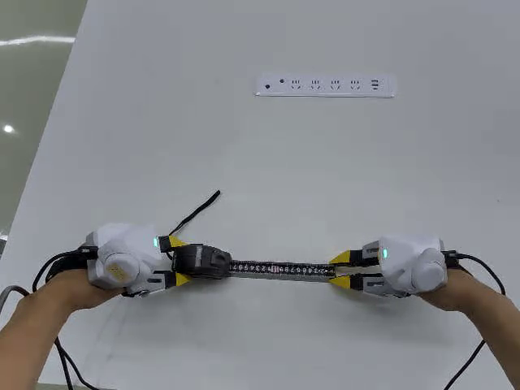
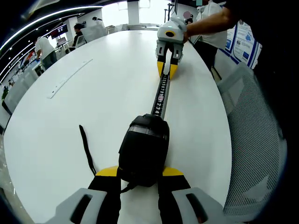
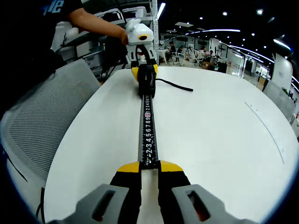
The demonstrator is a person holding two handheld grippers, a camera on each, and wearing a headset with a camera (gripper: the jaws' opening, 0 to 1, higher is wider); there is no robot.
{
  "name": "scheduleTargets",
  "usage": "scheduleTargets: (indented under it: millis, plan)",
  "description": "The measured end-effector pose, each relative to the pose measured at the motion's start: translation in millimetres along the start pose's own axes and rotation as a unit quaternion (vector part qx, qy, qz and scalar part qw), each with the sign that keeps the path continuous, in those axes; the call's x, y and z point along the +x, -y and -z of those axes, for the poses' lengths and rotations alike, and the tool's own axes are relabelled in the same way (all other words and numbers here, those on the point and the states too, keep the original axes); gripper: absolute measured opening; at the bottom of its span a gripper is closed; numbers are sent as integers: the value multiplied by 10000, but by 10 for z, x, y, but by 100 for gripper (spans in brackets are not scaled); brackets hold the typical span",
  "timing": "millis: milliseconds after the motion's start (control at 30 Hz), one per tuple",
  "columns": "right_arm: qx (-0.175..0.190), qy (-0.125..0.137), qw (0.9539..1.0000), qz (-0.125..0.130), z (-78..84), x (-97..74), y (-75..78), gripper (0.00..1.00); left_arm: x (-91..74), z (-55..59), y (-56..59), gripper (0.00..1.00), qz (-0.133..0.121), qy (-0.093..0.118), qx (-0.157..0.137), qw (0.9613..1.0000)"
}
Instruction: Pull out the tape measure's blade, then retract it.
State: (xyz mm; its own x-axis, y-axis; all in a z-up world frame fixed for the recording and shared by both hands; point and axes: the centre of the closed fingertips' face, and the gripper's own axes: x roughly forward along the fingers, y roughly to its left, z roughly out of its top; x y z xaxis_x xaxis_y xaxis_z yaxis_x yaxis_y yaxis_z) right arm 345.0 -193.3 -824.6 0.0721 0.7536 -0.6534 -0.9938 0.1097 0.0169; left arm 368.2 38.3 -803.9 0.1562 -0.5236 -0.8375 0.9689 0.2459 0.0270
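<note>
Your left claw [image 2: 140,171] pinches the black tape measure [image 1: 201,261] by its case, near the front edge of the worktop [image 1: 244,154]; your right claw [image 3: 149,166] pinches the tip of the blade [image 1: 280,268], stretched straight between them.

Black tape measure [image 1: 201,261] on the white table [image 1: 244,146], near its front edge. Blade [image 1: 280,268] partly out, straight, numbers up, running rightward. Black strap [image 1: 195,213] trails off the case.

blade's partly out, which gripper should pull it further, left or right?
Right, probably. The right gripper pinches the end of the blade and can draw it away; the left gripper clamps the tape measure case, so it suits anchoring.
</note>
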Motion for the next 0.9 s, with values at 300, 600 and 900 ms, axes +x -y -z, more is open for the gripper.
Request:
scheduleTargets:
  millis: [300, 600, 900]
  plan:
    - [33, -133, 9999, 29, 137, -128, 3, 10, 1, -6, 2, 27, 11, -7, 7, 10000]
    - [36, -246, 9997, 61, 224, -227, 7, 10, -5, -7, 5, 27, 18, -16, 6, 10000]
    - [81, -339, 9994, 85, 335, -346, 2, 10, 0, -6, 5, 27, 16, -24, 1, 10000]
